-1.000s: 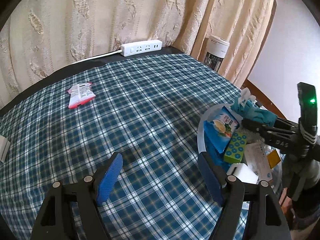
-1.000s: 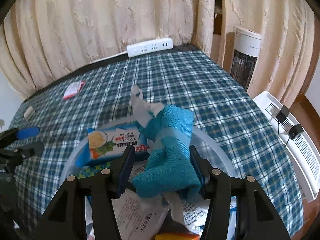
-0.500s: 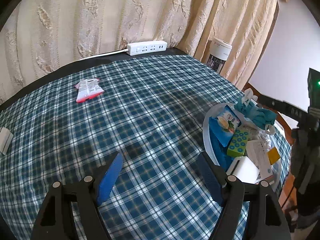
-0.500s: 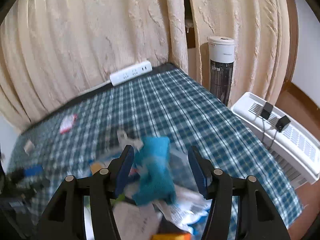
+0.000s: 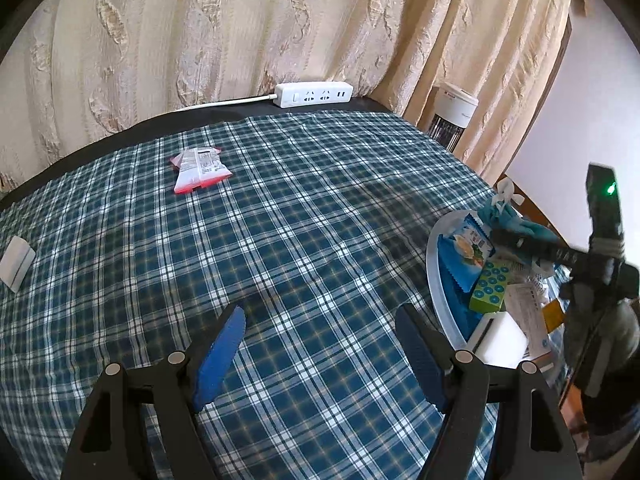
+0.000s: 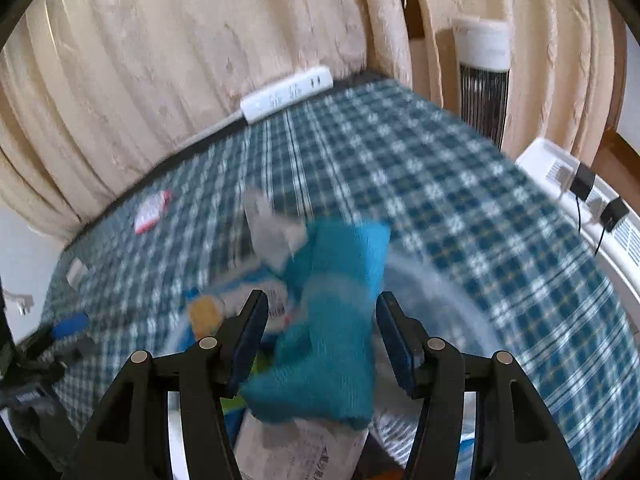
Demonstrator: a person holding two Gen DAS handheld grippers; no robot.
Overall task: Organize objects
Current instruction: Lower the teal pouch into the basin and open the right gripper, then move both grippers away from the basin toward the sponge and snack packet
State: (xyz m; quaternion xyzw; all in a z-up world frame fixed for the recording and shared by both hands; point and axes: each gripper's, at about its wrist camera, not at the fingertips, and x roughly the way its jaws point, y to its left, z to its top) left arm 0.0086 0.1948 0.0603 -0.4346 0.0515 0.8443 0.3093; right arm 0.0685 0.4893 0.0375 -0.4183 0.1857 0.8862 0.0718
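Cloth, plastic and foil
Woven plaid tablecloth (image 5: 320, 240), fuzzy teal towel (image 6: 332, 320), glossy snack packet (image 5: 198, 170), smooth white plastic power strip (image 5: 314, 95).

I am working in a lived-in room of a home, at a table covered with a blue-and-white checked cloth (image 5: 304, 240). Heavy cream curtains with a raised leaf pattern (image 5: 240, 28) hang right behind it. A white plastic power strip (image 5: 314, 94) lies at the table's far edge, its cable trailing left. Beside the table stands a white tower heater with a dark grille (image 6: 484, 80), and near it a white slatted appliance (image 6: 580, 196) with 2 black plugs resting on top.
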